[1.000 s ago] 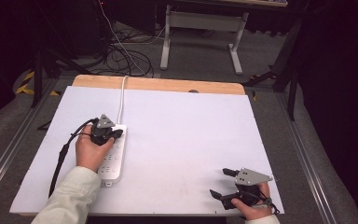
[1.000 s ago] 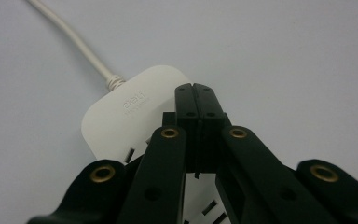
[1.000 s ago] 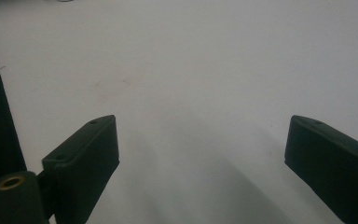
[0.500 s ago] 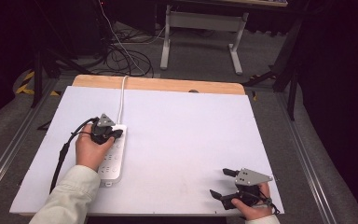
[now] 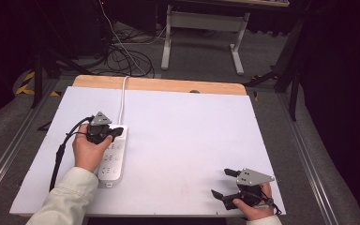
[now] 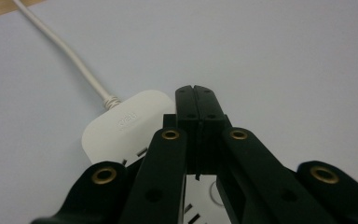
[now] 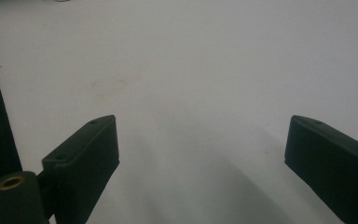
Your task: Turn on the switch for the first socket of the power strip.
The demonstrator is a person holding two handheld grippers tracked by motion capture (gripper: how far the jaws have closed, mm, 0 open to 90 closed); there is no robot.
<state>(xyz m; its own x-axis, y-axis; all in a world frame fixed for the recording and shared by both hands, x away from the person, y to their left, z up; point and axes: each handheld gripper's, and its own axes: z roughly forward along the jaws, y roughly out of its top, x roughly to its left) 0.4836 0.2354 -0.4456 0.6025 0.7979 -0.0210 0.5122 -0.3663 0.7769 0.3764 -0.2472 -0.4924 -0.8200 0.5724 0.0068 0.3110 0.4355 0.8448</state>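
Observation:
A white power strip [image 5: 112,157] lies lengthwise on the left part of the white tabletop [image 5: 187,136]. Its white cord [image 5: 122,96] runs off over the far edge. My left gripper [image 5: 115,132] hovers over the strip's cord end, pointing right. In the left gripper view its jaws are pressed together with nothing between them, above the strip's rounded end [image 6: 121,128] and beside the cord [image 6: 74,60]. My right gripper [image 5: 222,183] rests near the front right corner, its jaws wide apart. In the right gripper view the gripper [image 7: 200,149] faces bare white surface.
A wooden strip [image 5: 159,84] borders the table's far edge. The left gripper's black cable [image 5: 58,157] trails down the left side of the table. Beyond the table, loose cables [image 5: 122,58] and a white desk frame [image 5: 201,28] stand on the grey floor.

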